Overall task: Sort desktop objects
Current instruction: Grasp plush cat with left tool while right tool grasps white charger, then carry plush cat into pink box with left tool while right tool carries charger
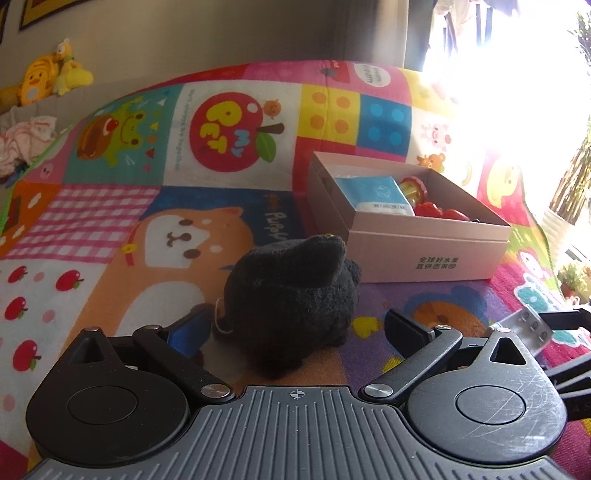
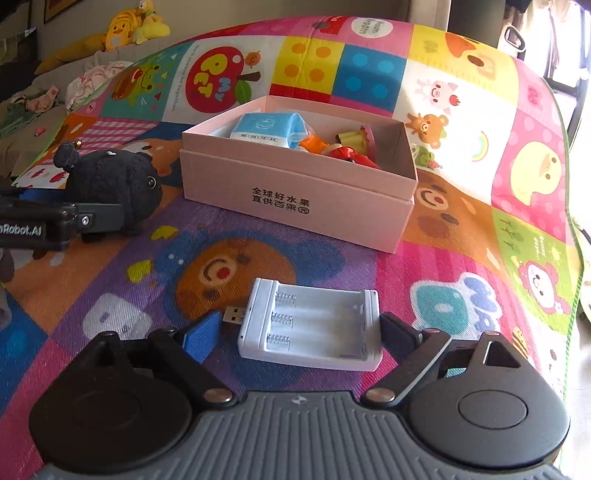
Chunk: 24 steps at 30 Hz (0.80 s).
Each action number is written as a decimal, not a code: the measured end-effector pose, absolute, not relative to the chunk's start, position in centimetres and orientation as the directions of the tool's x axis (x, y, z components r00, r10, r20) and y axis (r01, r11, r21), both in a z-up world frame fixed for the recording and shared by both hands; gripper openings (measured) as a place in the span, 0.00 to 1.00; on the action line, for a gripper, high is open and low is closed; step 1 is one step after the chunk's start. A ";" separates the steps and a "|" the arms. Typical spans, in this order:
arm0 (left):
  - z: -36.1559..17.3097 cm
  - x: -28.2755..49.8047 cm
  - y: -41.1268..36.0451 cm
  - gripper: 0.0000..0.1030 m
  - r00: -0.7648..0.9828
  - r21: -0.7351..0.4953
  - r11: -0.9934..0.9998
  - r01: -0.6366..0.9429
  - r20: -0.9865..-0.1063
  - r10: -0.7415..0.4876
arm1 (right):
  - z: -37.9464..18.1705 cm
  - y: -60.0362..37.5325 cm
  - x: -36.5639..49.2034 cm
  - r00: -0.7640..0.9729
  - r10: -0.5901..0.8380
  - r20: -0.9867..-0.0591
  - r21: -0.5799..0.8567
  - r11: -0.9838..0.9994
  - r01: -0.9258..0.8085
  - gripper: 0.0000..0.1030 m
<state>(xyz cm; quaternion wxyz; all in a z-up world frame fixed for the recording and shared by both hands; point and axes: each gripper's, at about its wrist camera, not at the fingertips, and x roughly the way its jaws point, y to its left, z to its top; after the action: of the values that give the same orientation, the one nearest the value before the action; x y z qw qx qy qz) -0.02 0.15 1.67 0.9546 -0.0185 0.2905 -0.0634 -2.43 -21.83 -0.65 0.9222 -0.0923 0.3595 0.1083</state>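
Note:
A black plush toy (image 1: 291,295) sits on the colourful play mat (image 1: 92,221), between the fingers of my left gripper (image 1: 295,332). The jaws are open, with a gap on each side of the plush. In the right wrist view a white battery charger (image 2: 310,328) with a USB plug lies on the mat (image 2: 443,258) inside my right gripper (image 2: 301,338). The blue left pad stands clear of it and the right pad is at its end, so the grip is not closed. The plush (image 2: 110,184) also shows at the left there, behind a left gripper finger (image 2: 99,218).
An open pink cardboard box (image 1: 424,254) (image 2: 295,192) stands beyond both grippers, holding a blue tissue pack (image 2: 266,127) and red and yellow toys (image 2: 354,147). Yellow soft toys (image 2: 129,26) and crumpled clothes (image 1: 22,144) lie past the mat's far left. The mat ends at the right.

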 end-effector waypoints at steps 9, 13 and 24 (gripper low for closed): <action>1.7 1.7 -1.0 0.80 0.806 0.044 0.991 0.124 -0.587 -0.075 | -0.9 -22.6 -3.4 0.737 0.138 -0.662 -0.071 0.967 -0.244 0.88; 2.8 0.4 -1.3 0.79 0.801 0.062 0.985 0.158 -0.592 -0.091 | -0.6 -23.0 -3.5 0.739 0.160 -0.654 -0.048 0.967 -0.251 0.88; 17.3 5.5 -5.6 0.79 0.876 -0.092 0.942 0.324 -0.347 -0.335 | 10.4 -27.4 -5.1 0.915 0.221 -0.337 -0.023 0.970 -0.242 0.88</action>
<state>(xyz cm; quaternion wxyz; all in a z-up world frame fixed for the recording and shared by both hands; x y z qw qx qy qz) 5.51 -5.55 17.26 0.9684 -0.0154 0.1817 -0.1703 -5.15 -27.44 10.45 0.9780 -0.0323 0.1686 0.1183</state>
